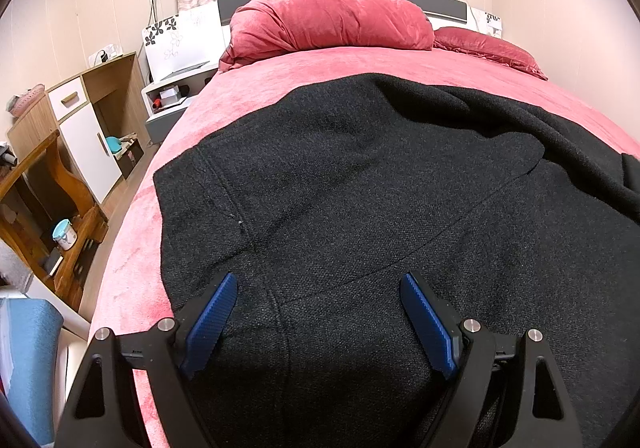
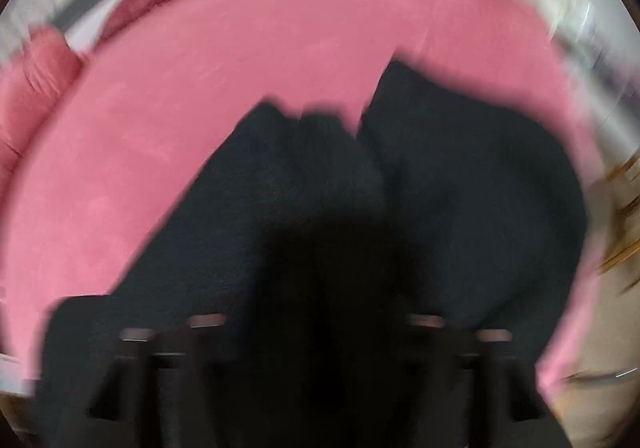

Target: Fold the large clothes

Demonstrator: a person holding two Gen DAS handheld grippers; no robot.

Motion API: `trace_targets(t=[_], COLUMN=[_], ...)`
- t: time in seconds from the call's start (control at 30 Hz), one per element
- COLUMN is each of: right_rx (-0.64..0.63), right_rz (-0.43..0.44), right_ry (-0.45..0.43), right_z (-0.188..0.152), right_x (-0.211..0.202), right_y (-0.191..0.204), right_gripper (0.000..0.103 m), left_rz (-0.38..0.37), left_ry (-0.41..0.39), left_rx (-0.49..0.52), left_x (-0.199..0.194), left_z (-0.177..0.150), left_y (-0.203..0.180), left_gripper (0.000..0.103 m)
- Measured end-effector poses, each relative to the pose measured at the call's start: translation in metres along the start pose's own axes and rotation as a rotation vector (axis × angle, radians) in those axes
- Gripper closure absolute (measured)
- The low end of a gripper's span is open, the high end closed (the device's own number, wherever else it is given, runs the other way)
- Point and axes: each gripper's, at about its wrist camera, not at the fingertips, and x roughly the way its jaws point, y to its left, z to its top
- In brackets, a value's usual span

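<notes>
Left wrist: black coat (image 1: pixel 360 184) lengthwise along bed (image 1: pixel 280 68)

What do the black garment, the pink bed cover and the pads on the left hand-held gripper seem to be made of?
Black garment: probably a thick wool-like knit or weave, matte, with a coarse pebbled grain and stitched seams. Pink bed cover: seemingly plush fleece or velvet, with a soft, patchy nap. Pads: blue, finely ribbed, likely rubber or textured plastic.
</notes>
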Motion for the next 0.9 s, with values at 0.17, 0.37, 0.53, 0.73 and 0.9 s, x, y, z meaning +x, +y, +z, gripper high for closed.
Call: trace_targets(t=[0.17,0.37,0.53,0.73,0.9], right_rx=[0.023,0.068,0.054,0.074,0.091], right_rz=[0.259,0.439,0.505,0.518,0.551], right_ry=[-0.143,-0.224,-0.314,-0.151,-0.132], right_z=[-0.001,0.020,0.011,-0.030,-0.013], right_x=[-0.073,-0.157,-0.203,-0.182,-0.168], right_y=[-0.035,-0.051,-0.072,-0.107,-0.093], right_gripper=[0.091,0.091,0.091,0.091,0.091], left_rz=[-0.001,0.007,0.006,0.006,0.006], left_ry=[0.000,-0.001,-0.001,-0.001,-0.002], left_rx=[0.000,0.005,0.004,0.003,0.003], left_x=[0.000,-0.001,-0.001,-0.001,-0.001], left_z=[-0.001,-0.001,0.000,0.000,0.000], left_y=[0.000,-0.001,-0.002,-0.002,-0.002], left_gripper=[0.018,0.018,0.018,0.018,0.018])
